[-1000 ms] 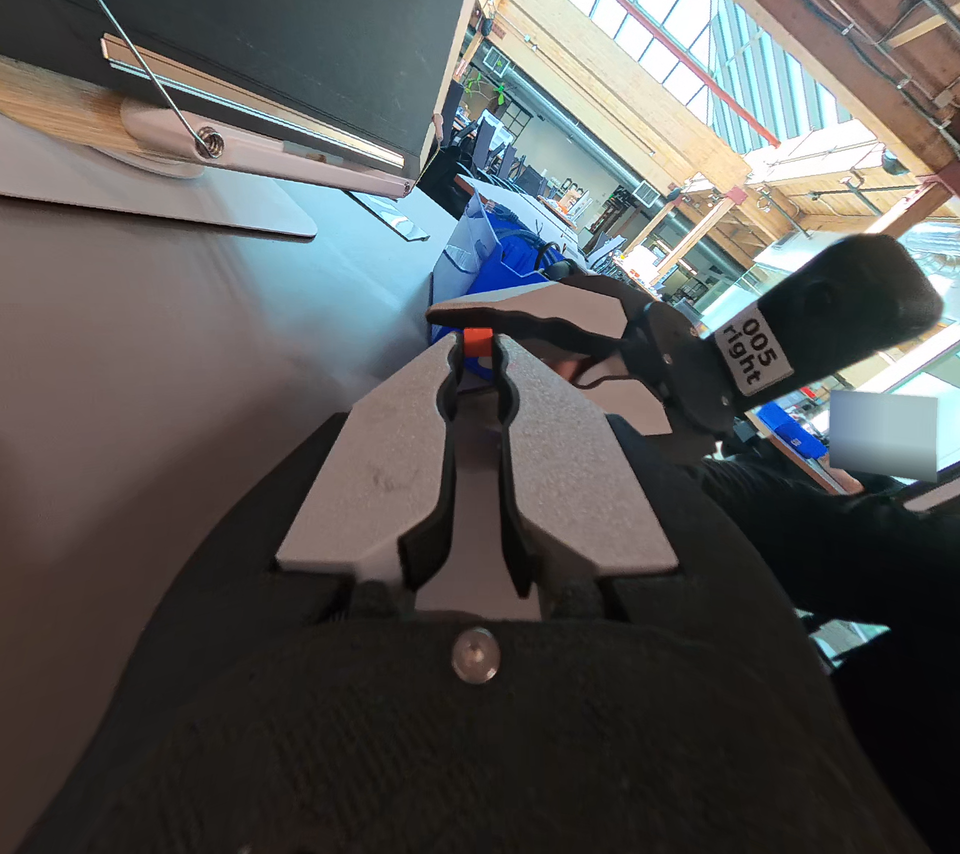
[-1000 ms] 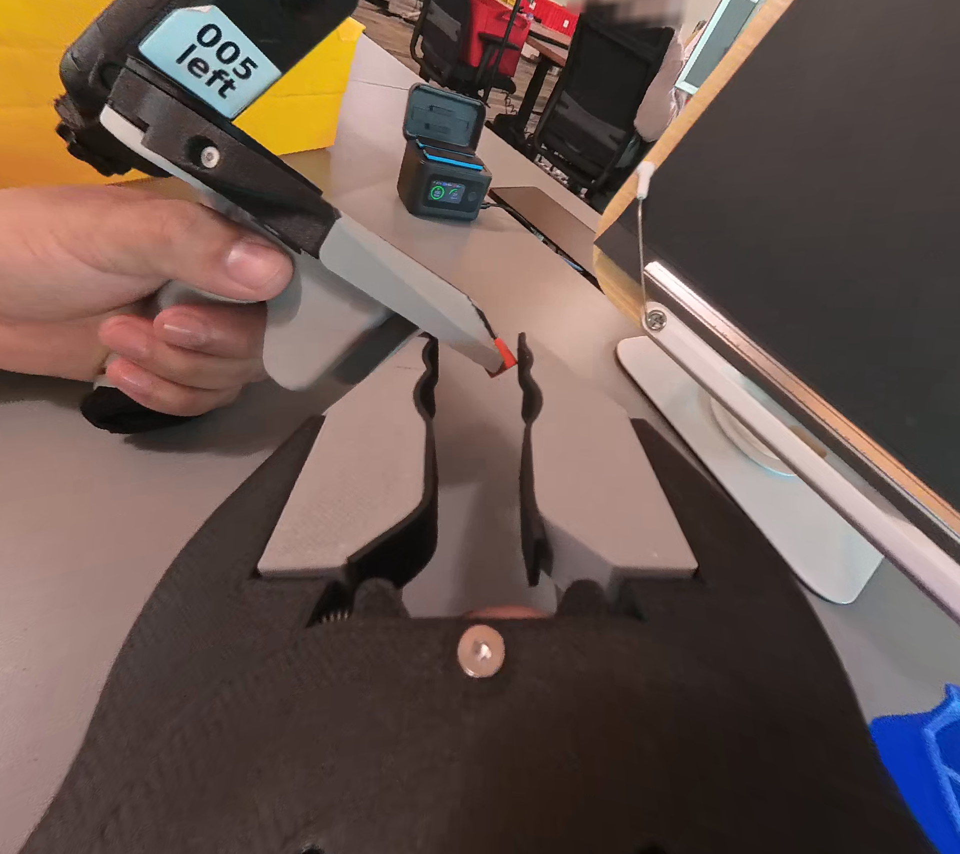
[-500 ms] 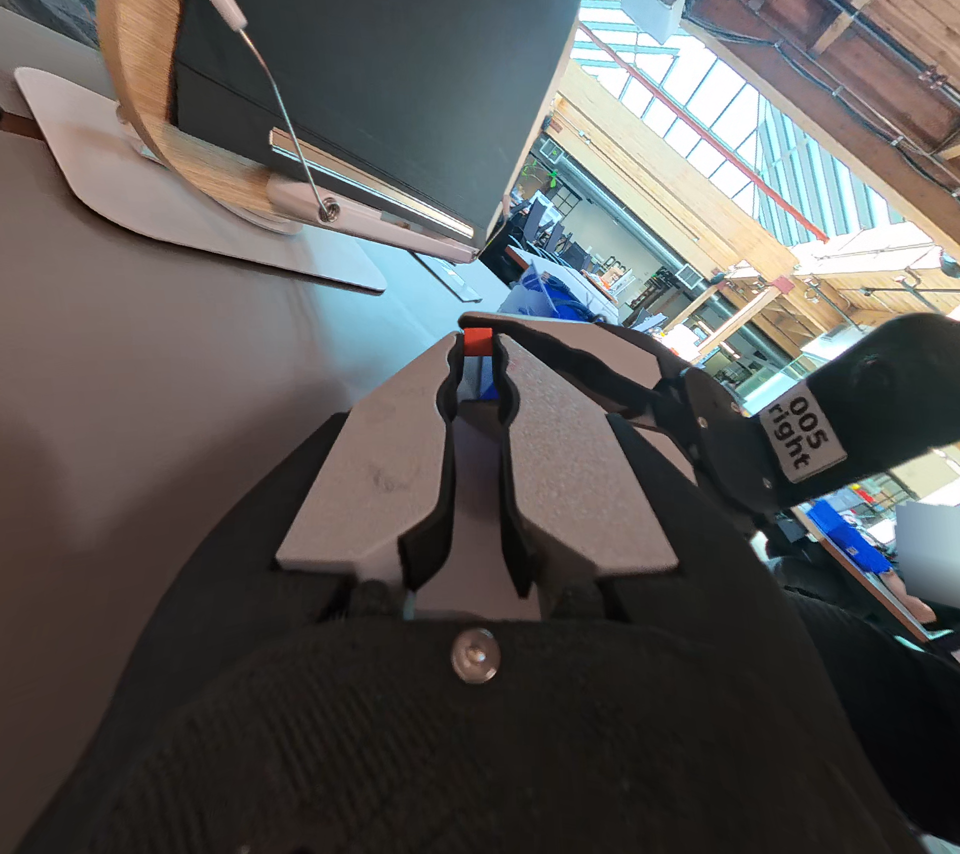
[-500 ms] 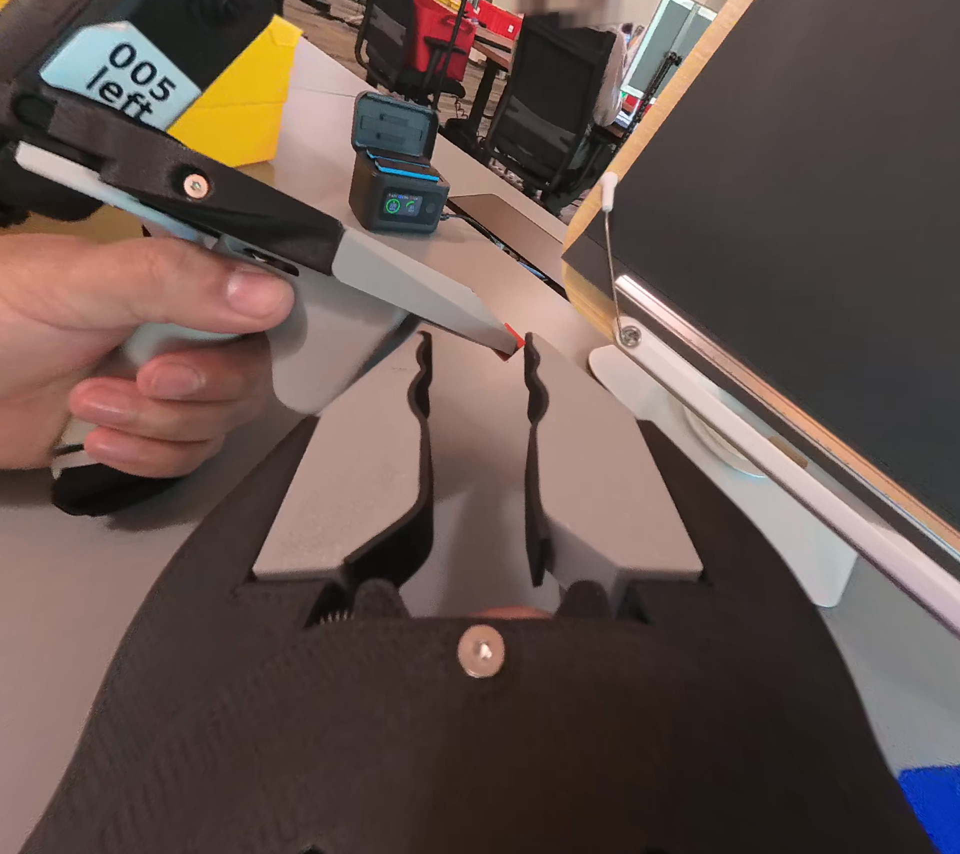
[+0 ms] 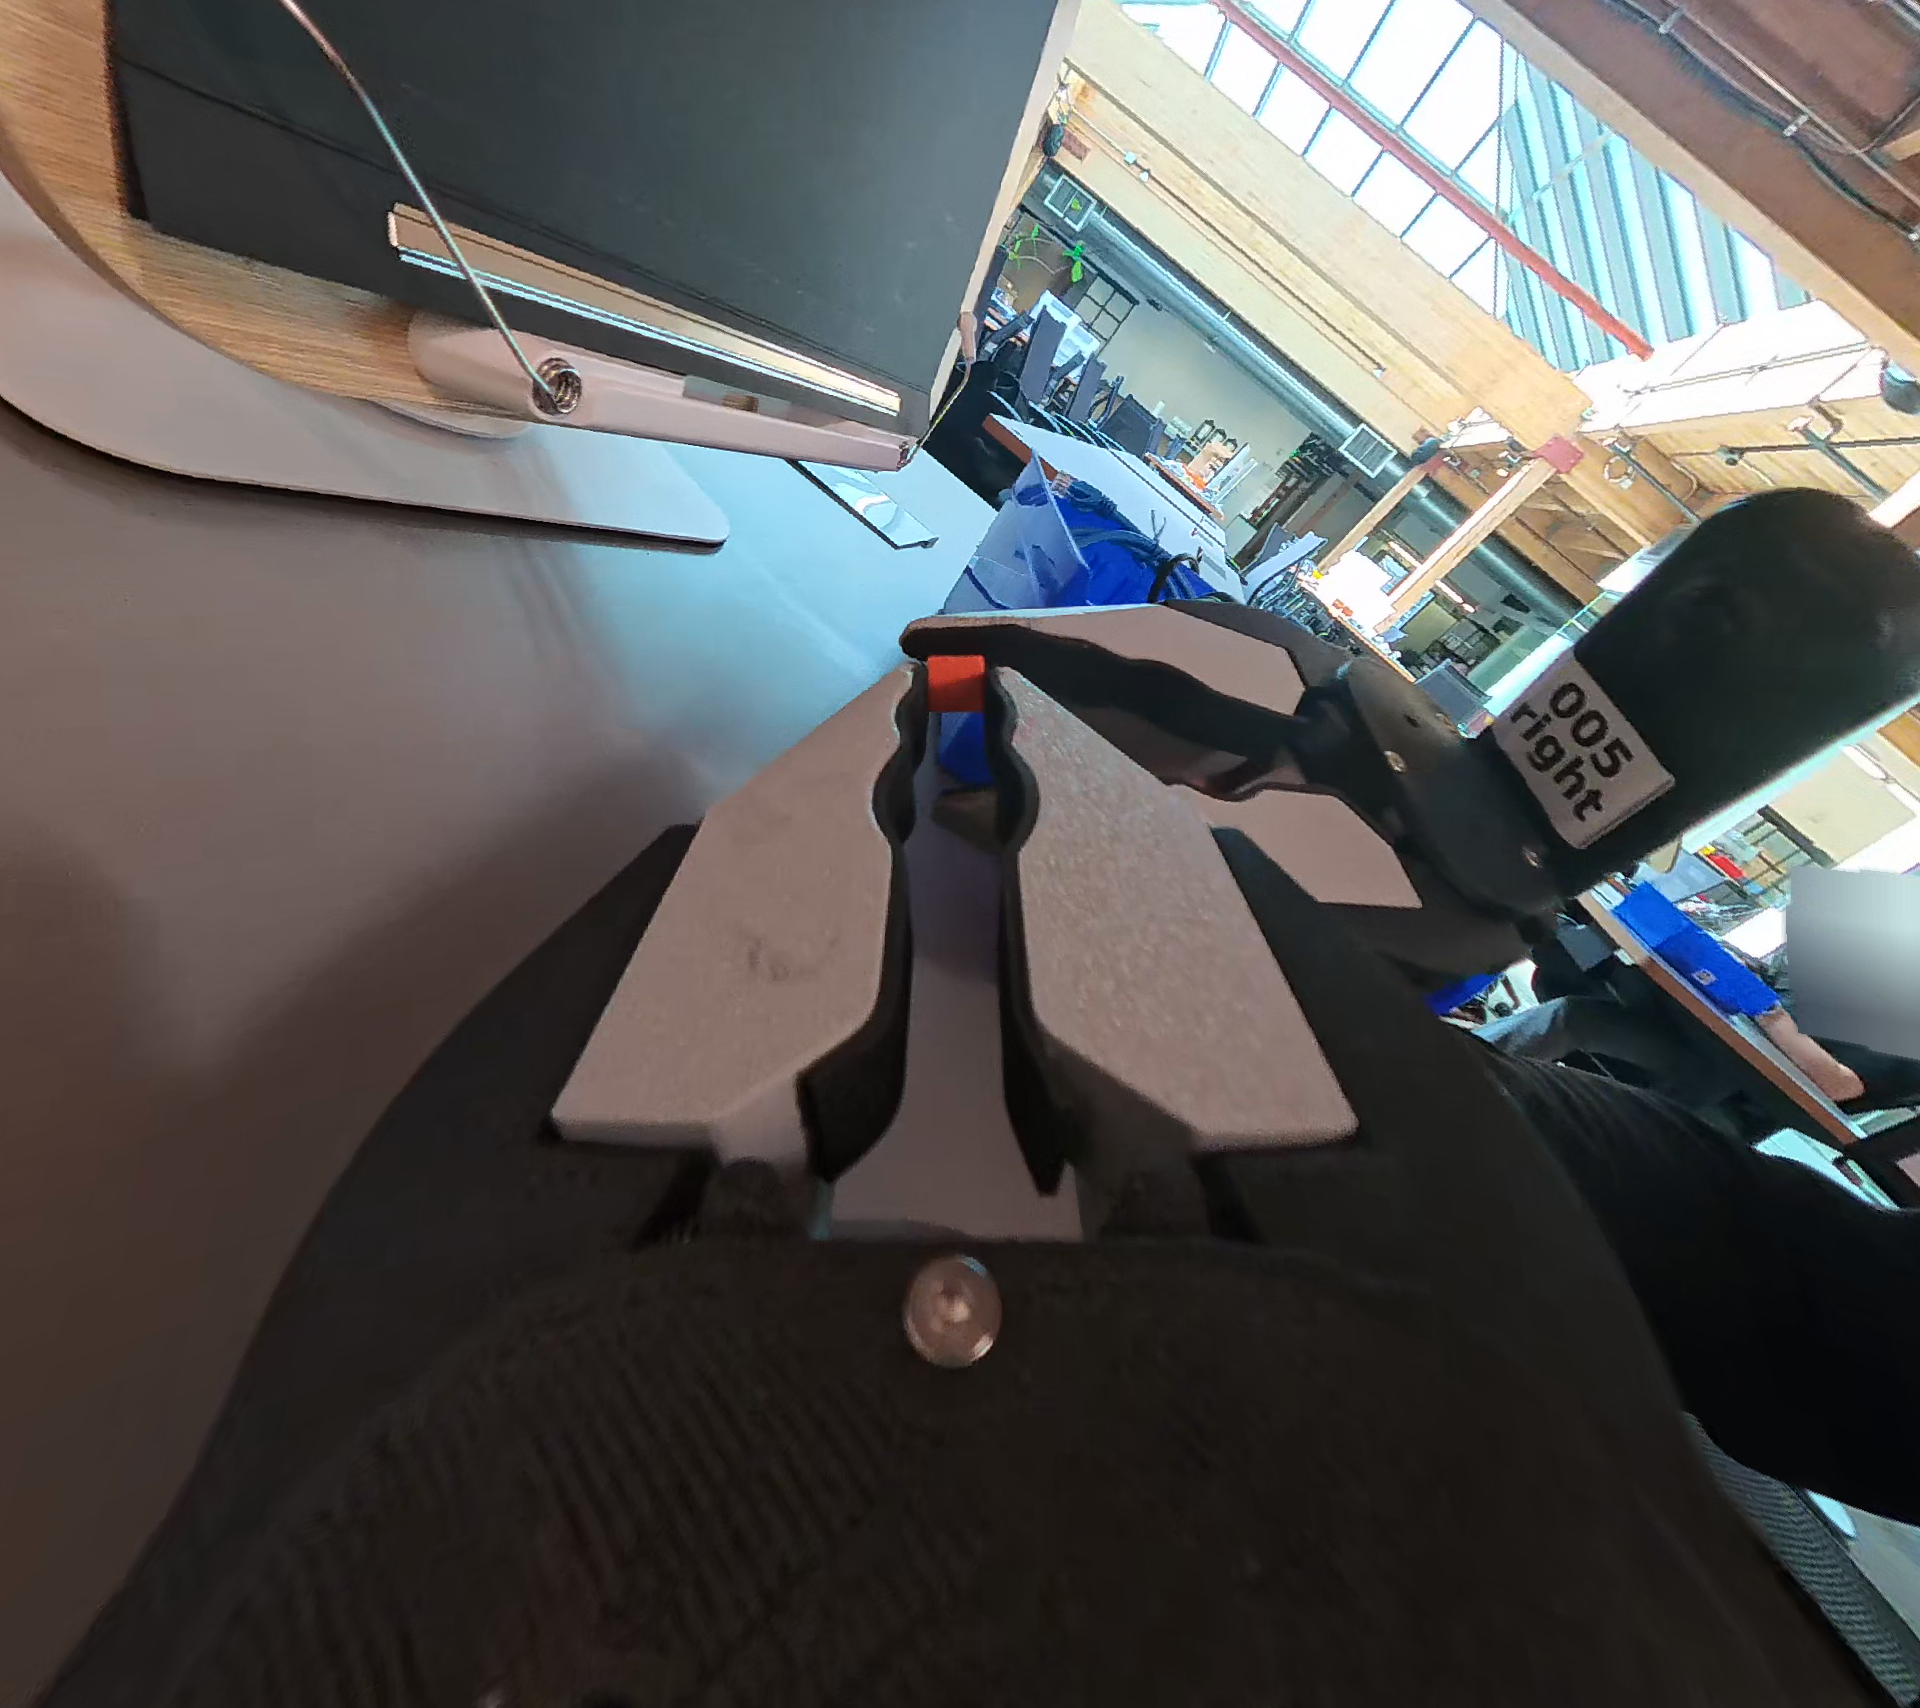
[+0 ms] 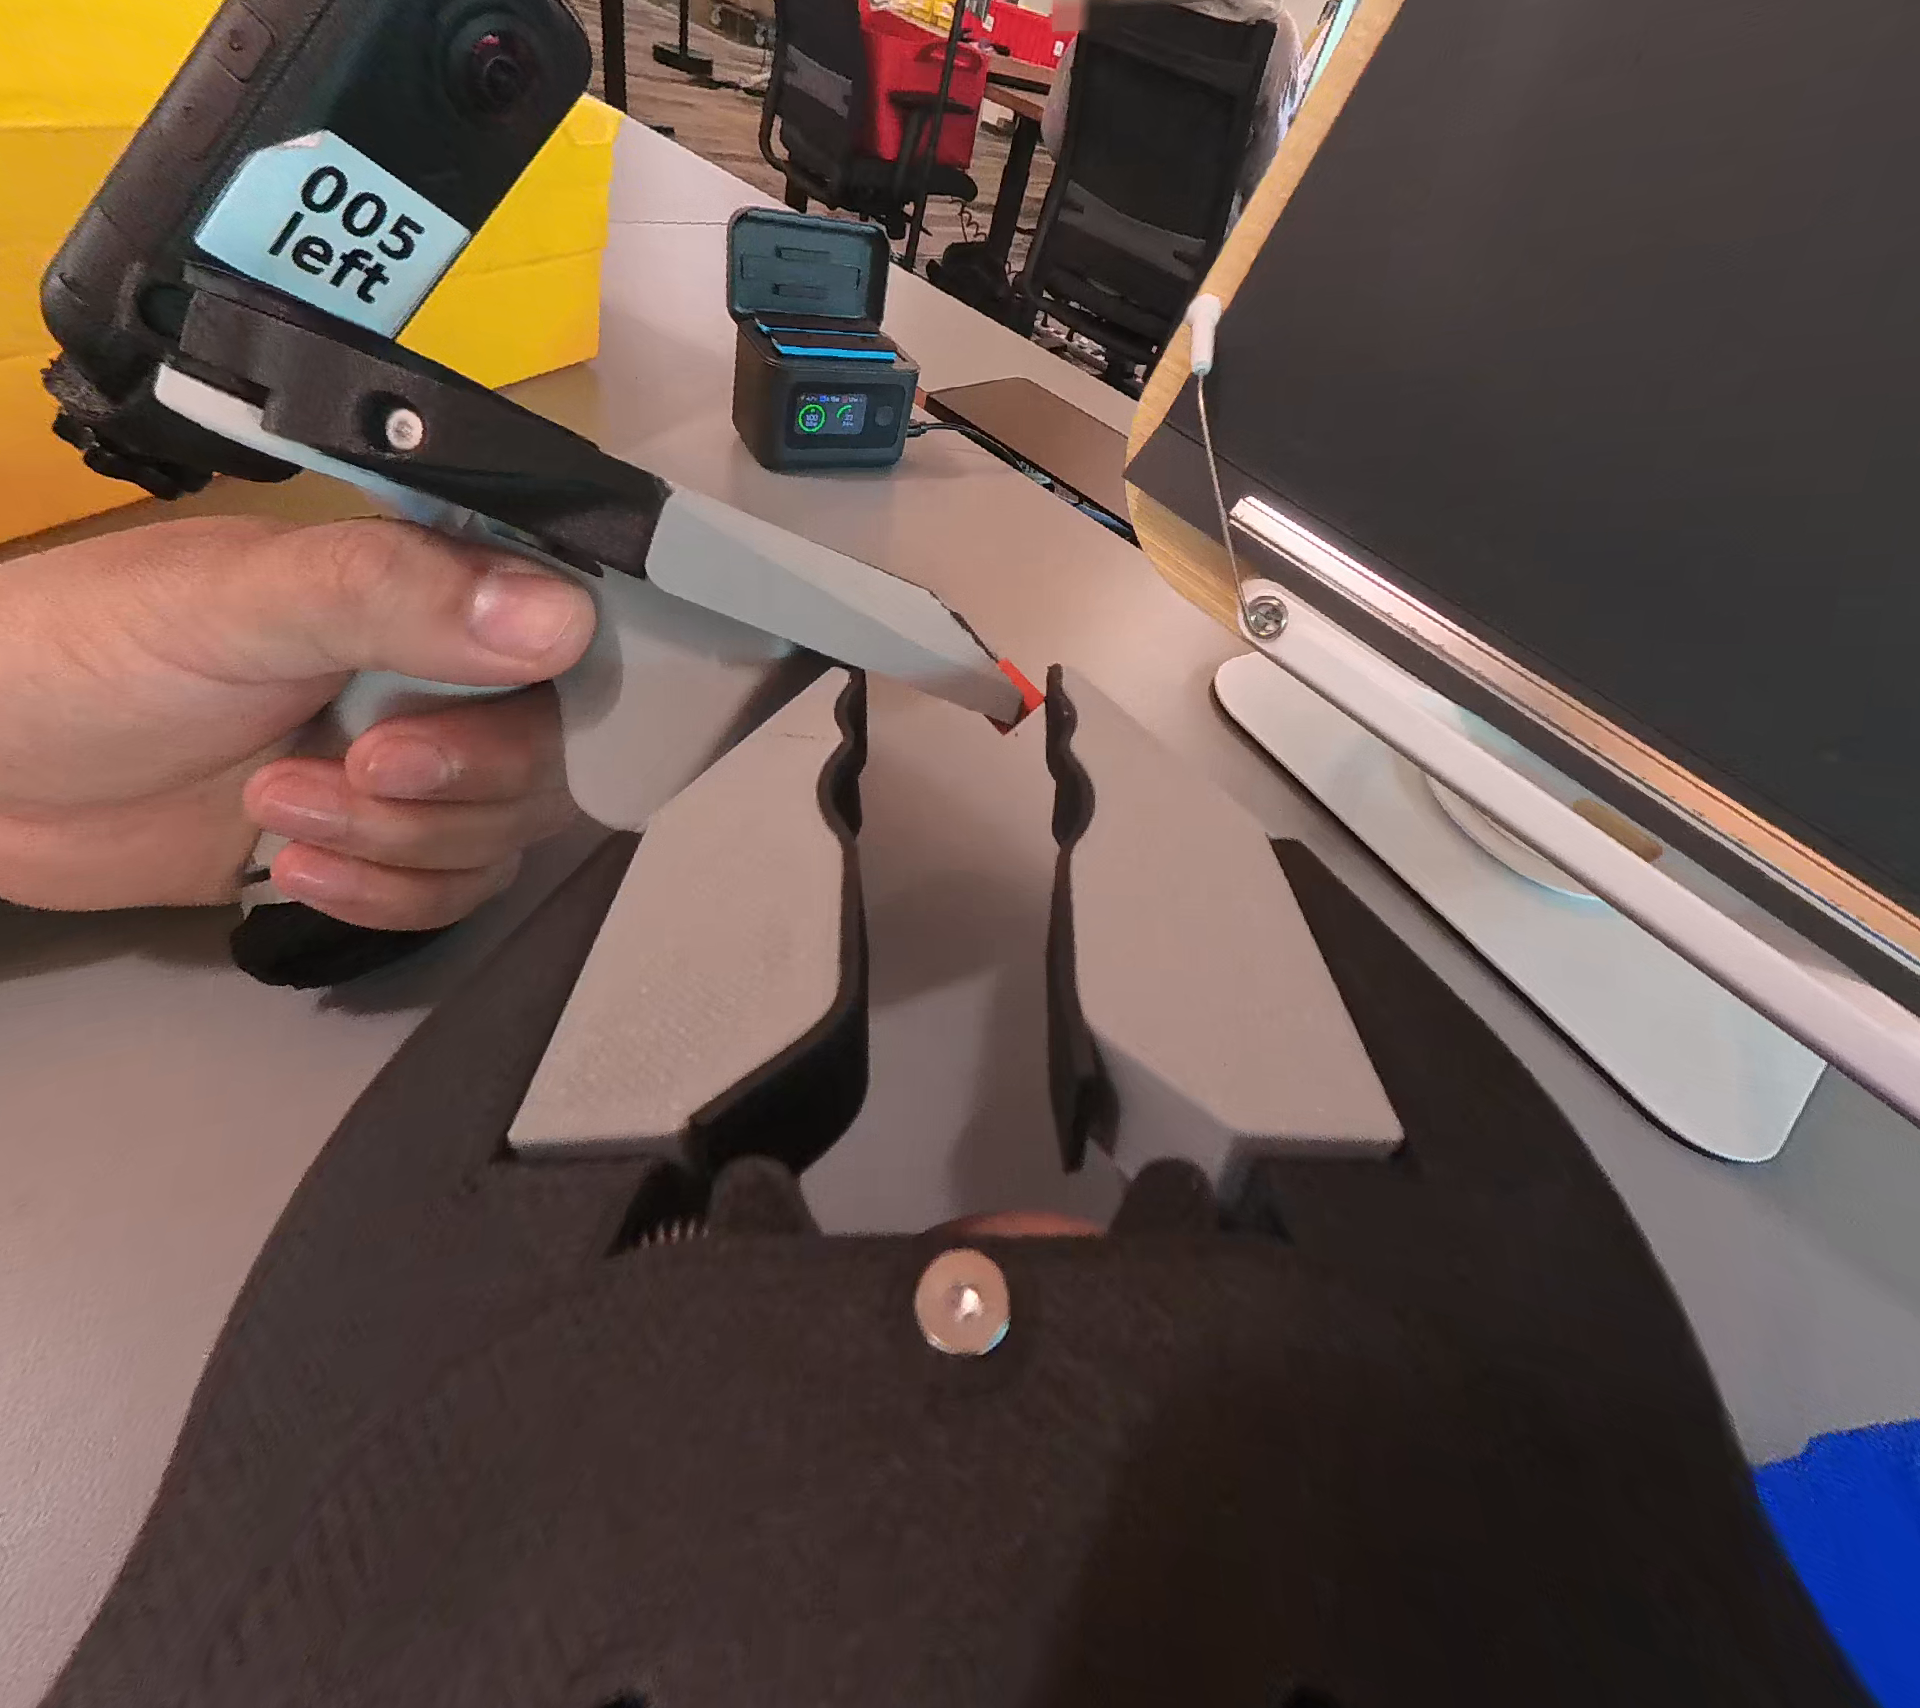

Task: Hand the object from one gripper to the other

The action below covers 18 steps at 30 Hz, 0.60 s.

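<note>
A small orange block (image 5: 954, 684) is pinched between the tips of my left gripper (image 5: 956, 690), which is shut on it and held above the grey table (image 5: 312, 775). In the right wrist view the block (image 6: 1020, 694) pokes out of the left gripper's tip (image 6: 992, 687), between the jaws of my right gripper (image 6: 951, 702). The right gripper is open, and its right finger (image 6: 1164, 879) is very close to the block. In the left wrist view, one right-gripper finger (image 5: 1122, 640) reaches over the block from the right.
A dark monitor (image 6: 1610, 308) on a white stand (image 6: 1538, 962) is close on the right. A black charging case (image 6: 821, 370) and a yellow bin (image 6: 94, 224) sit farther back. A person's hand (image 6: 239, 702) holds the left gripper. A blue bin (image 6: 1839, 1554) is at the lower right. My two grippers' fingertips are within a few centimetres of each other.
Both grippers have shifted and tilted a little, so the monitor sits differently in each view. The block stays in the left gripper, between the open right jaws.
</note>
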Available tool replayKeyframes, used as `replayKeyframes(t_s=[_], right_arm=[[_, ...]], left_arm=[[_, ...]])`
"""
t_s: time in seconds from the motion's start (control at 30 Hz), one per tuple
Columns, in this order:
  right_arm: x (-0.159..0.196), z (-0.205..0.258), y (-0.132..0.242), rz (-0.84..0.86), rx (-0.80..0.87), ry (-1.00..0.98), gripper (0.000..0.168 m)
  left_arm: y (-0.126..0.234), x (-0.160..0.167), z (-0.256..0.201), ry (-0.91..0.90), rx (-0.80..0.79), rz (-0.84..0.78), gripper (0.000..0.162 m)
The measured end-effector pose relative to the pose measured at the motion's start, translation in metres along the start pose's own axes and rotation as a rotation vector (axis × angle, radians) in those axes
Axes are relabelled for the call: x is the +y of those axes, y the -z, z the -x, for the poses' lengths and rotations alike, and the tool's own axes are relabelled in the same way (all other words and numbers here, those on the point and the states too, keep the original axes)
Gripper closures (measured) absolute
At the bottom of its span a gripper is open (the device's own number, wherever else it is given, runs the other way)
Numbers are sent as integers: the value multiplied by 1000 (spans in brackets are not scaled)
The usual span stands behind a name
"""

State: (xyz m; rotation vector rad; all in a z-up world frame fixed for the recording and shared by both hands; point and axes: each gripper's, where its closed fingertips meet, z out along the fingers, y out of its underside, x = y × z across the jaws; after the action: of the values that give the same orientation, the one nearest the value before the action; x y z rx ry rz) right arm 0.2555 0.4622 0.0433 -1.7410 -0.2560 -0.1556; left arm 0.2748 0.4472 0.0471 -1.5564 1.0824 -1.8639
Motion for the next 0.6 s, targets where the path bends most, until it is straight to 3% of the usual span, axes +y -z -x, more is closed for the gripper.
replayKeyframes(t_s=[0.6], right_arm=[[-16,9,5,-59,0,57,134]], left_arm=[[9,-9,-16,-37,99,-69,154]])
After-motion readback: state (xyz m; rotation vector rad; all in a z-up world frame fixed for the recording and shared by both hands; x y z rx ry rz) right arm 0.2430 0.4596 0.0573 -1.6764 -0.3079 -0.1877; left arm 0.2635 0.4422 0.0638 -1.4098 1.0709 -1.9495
